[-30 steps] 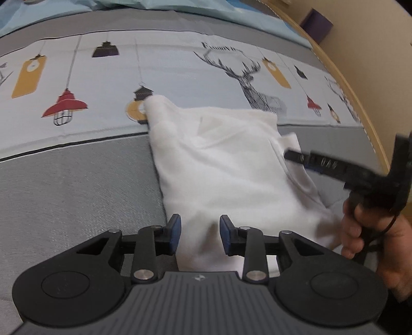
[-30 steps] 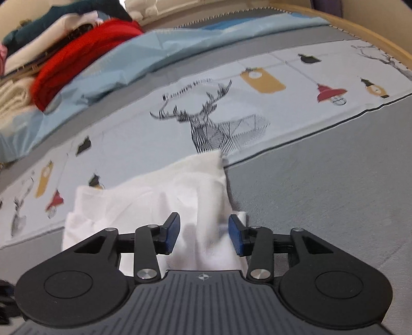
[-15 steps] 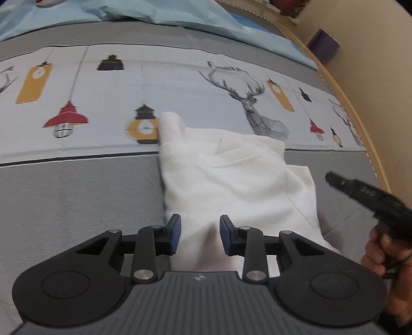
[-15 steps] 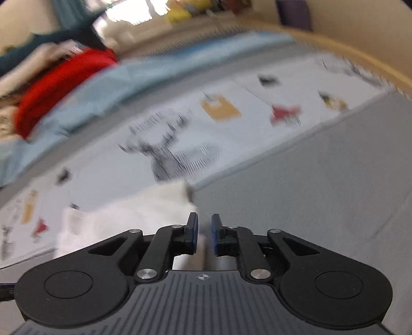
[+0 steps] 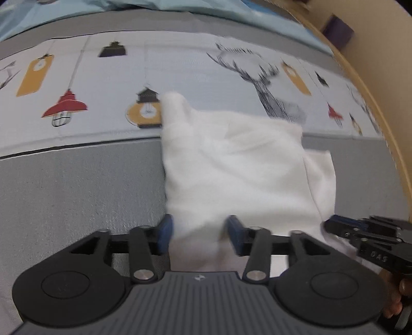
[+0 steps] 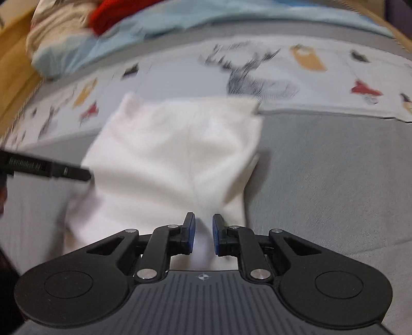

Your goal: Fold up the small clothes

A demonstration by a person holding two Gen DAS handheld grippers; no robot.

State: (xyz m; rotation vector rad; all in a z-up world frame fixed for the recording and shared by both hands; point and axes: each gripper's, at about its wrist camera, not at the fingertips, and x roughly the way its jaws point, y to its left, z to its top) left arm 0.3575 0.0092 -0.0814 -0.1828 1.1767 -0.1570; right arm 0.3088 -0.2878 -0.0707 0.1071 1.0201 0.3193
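Observation:
A small white garment (image 5: 237, 165) lies partly folded on the grey and patterned bedsheet; it also shows in the right wrist view (image 6: 175, 149). My left gripper (image 5: 198, 233) is open, its jaws astride the garment's near left edge. My right gripper (image 6: 203, 230) has its jaws nearly closed, pinching the garment's near edge on the right. The right gripper shows in the left wrist view (image 5: 360, 232) at the garment's near right corner. The left gripper shows in the right wrist view (image 6: 51, 168) at the garment's left side.
The sheet has lamp and deer prints (image 5: 260, 77) beyond the garment. A light blue blanket (image 6: 134, 38) and a pile of red and beige clothes (image 6: 103, 13) lie at the far side. A wooden bed edge (image 5: 381, 108) runs along the right.
My right gripper narrowed from open to nearly shut and swung to the garment's near right edge. My left gripper stayed open and moved closer to the near left edge.

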